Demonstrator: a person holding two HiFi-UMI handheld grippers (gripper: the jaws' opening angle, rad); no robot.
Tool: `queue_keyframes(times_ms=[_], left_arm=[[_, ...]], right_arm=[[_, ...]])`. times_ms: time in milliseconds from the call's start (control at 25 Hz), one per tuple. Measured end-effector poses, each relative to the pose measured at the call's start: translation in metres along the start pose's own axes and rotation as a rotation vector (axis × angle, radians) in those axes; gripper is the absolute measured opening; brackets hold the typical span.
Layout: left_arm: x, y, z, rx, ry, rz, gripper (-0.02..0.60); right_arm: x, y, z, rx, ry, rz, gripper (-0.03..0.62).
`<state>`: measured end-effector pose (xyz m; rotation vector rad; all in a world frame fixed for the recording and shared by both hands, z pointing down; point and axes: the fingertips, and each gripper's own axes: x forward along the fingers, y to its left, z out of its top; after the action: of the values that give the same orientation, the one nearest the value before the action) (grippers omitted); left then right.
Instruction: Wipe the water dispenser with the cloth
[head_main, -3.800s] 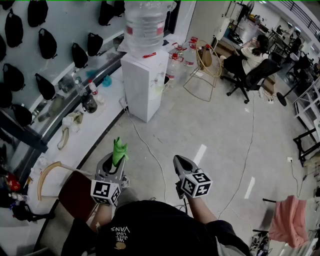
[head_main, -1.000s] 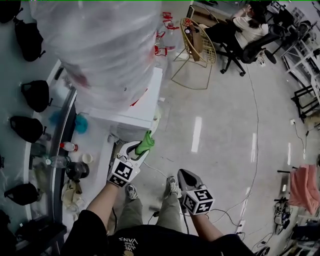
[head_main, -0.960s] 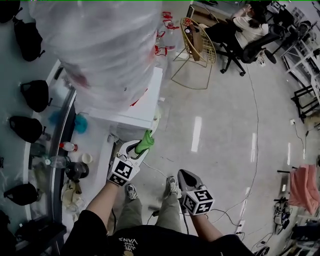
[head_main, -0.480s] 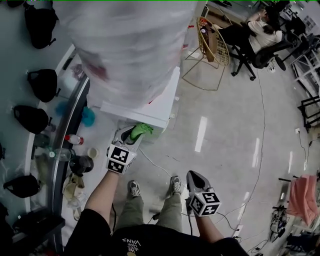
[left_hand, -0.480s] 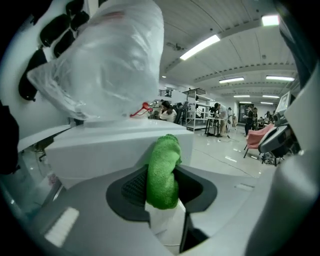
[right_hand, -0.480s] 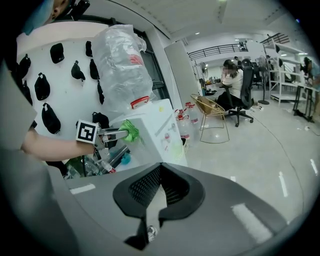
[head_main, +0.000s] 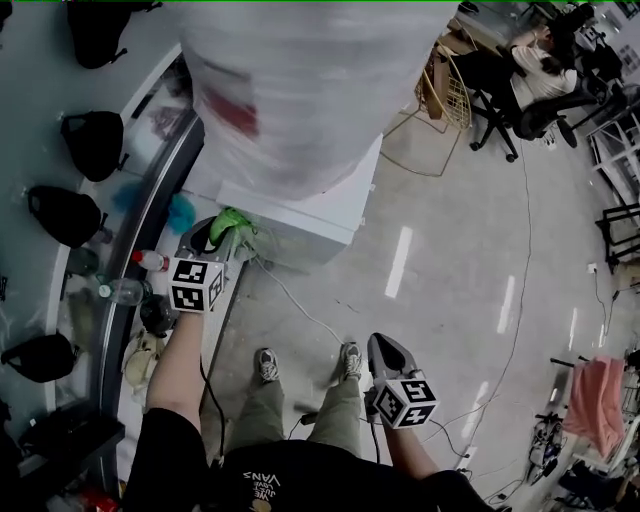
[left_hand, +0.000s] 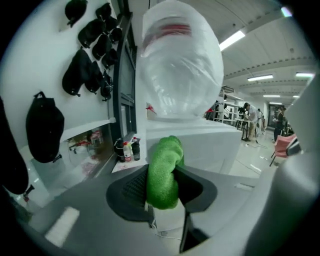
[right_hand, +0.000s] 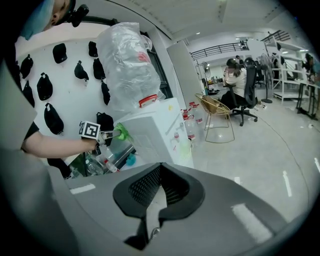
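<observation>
The water dispenser is a white cabinet with a large plastic-wrapped bottle on top. My left gripper is shut on a green cloth, held against the cabinet's near left corner just under its top edge. In the left gripper view the cloth stands bunched between the jaws of that gripper, with the cabinet right behind it. My right gripper hangs low over the floor, away from the dispenser, shut on nothing. Its own view shows the right gripper with jaws together, the dispenser and the cloth beyond.
A counter with bottles runs along the left wall, where black bags hang. A cable trails over the floor from the dispenser. A gold wire chair and a seated person are behind. My feet stand below.
My left gripper has carried the cloth leftward, from the dispenser's front corner to its left corner. The right gripper stays low and shut.
</observation>
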<state>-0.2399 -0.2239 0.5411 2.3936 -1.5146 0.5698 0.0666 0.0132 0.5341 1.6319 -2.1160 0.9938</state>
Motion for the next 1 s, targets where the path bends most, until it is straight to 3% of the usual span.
queue_keyframes(times_ms=[200, 400, 640, 840, 1000], left_arm=[[-0.002, 0.033, 0.002, 0.0, 0.012, 0.055, 0.133], [-0.013, 0.014, -0.002, 0.029, 0.006, 0.033, 0.135], [-0.02, -0.091, -0.036, 0.141, 0.025, -0.149, 0.133], [-0.002, -0.188, -0.053, 0.127, 0.054, -0.308, 0.133], [0.025, -0.237, -0.056, 0.144, 0.071, -0.359, 0.133]], right_arm=[[0.005, 0.011, -0.005, -0.019, 0.014, 0.009, 0.005], [-0.001, 0.007, 0.001, -0.021, -0.014, 0.0, 0.005], [-0.015, -0.012, -0.014, 0.024, -0.016, -0.03, 0.005], [-0.028, -0.033, -0.029, 0.064, -0.006, -0.056, 0.005], [-0.039, -0.052, -0.036, 0.085, 0.0, -0.078, 0.005]])
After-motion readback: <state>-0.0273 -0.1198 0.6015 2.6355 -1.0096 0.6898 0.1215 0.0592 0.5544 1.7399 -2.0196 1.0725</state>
